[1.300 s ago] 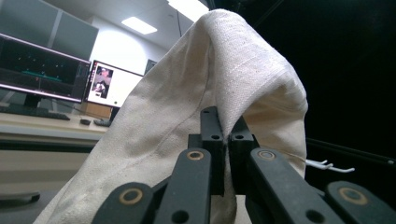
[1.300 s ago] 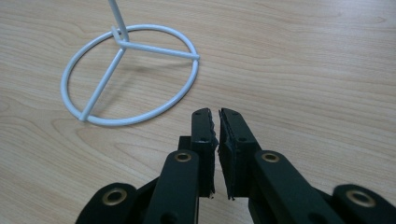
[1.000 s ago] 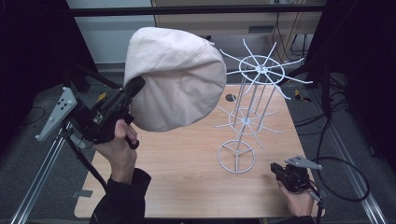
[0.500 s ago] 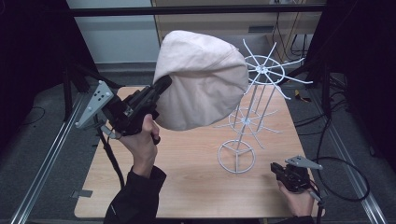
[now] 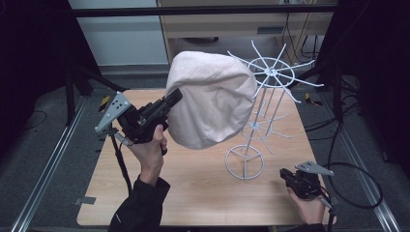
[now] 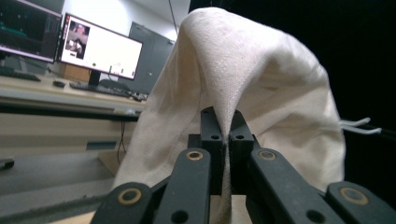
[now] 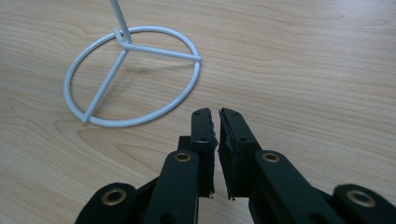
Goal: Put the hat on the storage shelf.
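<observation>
The left gripper (image 5: 175, 96) is holding a cream cloth cap (image 5: 212, 99) up in the air above the desk (image 5: 193, 188), its jaws clamping tight on a fold of the fabric, and in the left gripper view the cloth (image 6: 261, 84) is draping up and over the closed jaws like a tent, pinched right between them. The cap is hanging up against the white wire rack (image 5: 270, 92), its far side covering part of the spoked top ring, though whether cloth and wire are actually touching is hard to tell from here. The rack is standing upright on its round base (image 5: 245, 162) on the wooden desk. Over on the near right corner, the right gripper (image 5: 285, 175) is sitting low by the desk in the person's hand, pointing toward that base; in the right gripper view its jaws are drawn together with only a sliver of gap, gripping nothing, and the base ring (image 7: 133, 77) is lying just beyond the tips. Two lit monitors (image 6: 100, 49) are glowing in the background of the left gripper view.
</observation>
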Motion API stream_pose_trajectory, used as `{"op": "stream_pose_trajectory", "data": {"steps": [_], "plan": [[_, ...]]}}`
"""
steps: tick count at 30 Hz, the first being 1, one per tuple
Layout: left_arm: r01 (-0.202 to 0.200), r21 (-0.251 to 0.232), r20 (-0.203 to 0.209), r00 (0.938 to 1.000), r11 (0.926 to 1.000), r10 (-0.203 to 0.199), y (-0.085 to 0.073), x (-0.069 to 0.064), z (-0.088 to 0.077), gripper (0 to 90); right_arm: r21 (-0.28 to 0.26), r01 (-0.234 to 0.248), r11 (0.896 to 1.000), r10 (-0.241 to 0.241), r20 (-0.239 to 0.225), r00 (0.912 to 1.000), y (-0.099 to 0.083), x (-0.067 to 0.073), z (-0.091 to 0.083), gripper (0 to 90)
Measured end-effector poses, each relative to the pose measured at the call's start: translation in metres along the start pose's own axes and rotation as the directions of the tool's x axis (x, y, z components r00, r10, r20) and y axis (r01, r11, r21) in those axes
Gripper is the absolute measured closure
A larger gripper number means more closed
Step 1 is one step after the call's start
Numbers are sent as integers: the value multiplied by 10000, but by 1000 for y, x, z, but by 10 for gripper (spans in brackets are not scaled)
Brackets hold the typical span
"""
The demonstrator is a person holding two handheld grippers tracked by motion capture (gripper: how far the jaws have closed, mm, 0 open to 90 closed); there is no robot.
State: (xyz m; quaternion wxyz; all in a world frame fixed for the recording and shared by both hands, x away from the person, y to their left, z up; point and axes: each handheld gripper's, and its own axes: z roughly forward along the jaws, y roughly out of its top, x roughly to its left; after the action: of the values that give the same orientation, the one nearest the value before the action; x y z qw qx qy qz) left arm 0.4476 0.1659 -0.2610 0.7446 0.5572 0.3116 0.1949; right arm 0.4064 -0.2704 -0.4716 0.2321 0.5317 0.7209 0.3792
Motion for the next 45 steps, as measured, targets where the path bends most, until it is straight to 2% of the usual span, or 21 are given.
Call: {"op": "stream_pose_trajectory", "data": {"steps": [3, 5, 10, 11, 14, 15, 16, 24, 25, 27, 32, 34, 35, 36, 38, 39, 40, 41, 43, 44, 45], "plan": [[-29, 402, 138, 9999, 9992, 24, -9, 6, 0, 881, 21, -1, 10000, 1, 0, 10000, 0, 0, 0, 837], [-127, 794, -11, 9999, 9968, 128, -17, 9, 1, 879, 64, -67, 10000, 67, -21, 10000, 0, 0, 0, 835], [-173, 1293, -96, 9998, 9915, 187, -28, 13, 4, 875, 75, -46, 10000, 46, -12, 10000, 0, 0, 0, 827], [-346, 1555, -100, 9993, 9872, 366, -33, 13, 7, 874, 81, -54, 10000, 54, -4, 10000, 0, 0, 0, 827], [-470, 1758, -93, 9987, 9833, 494, -37, 12, 9, 871, 76, -54, 10000, 54, -3, 10000, 0, 0, 0, 827], [-585, 1989, -64, 9981, 9783, 610, -40, 11, 11, 861, 78, -52, 10000, 52, -7, 10000, 0, 0, 0, 826], [-585, 1989, -64, 9981, 9783, 610, -40, 11, 11, 856, 78, -49, 10000, 49, -4, 10000, 0, 0, 0, 825], [-1002, 2705, 11, 9946, 9575, 1037, -54, 7, 17, 851, 71, -50, 10000, 50, -30, 10000, 0, 1, 1, 823], [-1002, 2705, 11, 9946, 9575, 1037, -54, 7, 17, 844, 71, -50, 10000, 50, -30, 10000, 0, 1, 1, 823], [-1115, 2875, 2, 9932, 9513, 1164, -55, 7, 15, 802, 82, -79, 9999, 79, -8, 10000, 0, 1, 1, 820], [-1277, 3003, -77, 9906, 9453, 1363, -52, 7, 0, 656, 58, -56, 10000, 56, 12, 10000, -1, 0, 1, 812], [-1629, 3263, -227, 9834, 9311, 1800, -51, 8, -16, 599, 81, -109, 9999, 109, 25, 9999, -1, 1, 1, 802], [-1629, 3263, -227, 9834, 9311, 1800, -51, 8, -16, 571, 81, -109, 9999, 109, 25, 9999, -1, 1, 1, 802], [-1752, 3360, -324, 9798, 9254, 1973, -52, 8, -23, 571, 84, -115, 9999, 115, 20, 9999, -1, 1, 1, 799], [-1853, 3523, -492, 9752, 9174, 2158, -54, 12, -37, 524, 59, -109, 9999, 109, 36, 9999, -1, 1, 1, 787], [-1841, 3700, -698, 9719, 9106, 2249, -58, 17, -49, 481, 12, -74, 10000, 74, 86, 9999, -1, 0, 1, 759], [-1841, 3700, -698, 9719, 9106, 2249, -58, 17, -49, 466, 12, -74, 10000, 74, 86, 9999, -1, 0, 1, 759], [-1849, 3911, -844, 9683, 9016, 2352, -63, 22, -58, 466, -7, -84, 10000, 84, 106, 9999, -1, 0, 1, 749], [-1604, 4221, -1179, 9662, 8922, 2294, -71, 33, -71, 435, -68, -12, 10000, 14, 186, 9998, -2, -1, 2, 714], [-1287, 4463, -1508, 9646, 8856, 2162, -79, 42, -80, 417, -90, -52, 9999, 53, 178, 9998, -2, -1, 2, 685], [-1084, 4566, -1726, 9629, 8830, 2075, -84, 48, -86, 407, -110, -66, 9999, 68, 200, 9998, -2, -1, 2, 665]]}}
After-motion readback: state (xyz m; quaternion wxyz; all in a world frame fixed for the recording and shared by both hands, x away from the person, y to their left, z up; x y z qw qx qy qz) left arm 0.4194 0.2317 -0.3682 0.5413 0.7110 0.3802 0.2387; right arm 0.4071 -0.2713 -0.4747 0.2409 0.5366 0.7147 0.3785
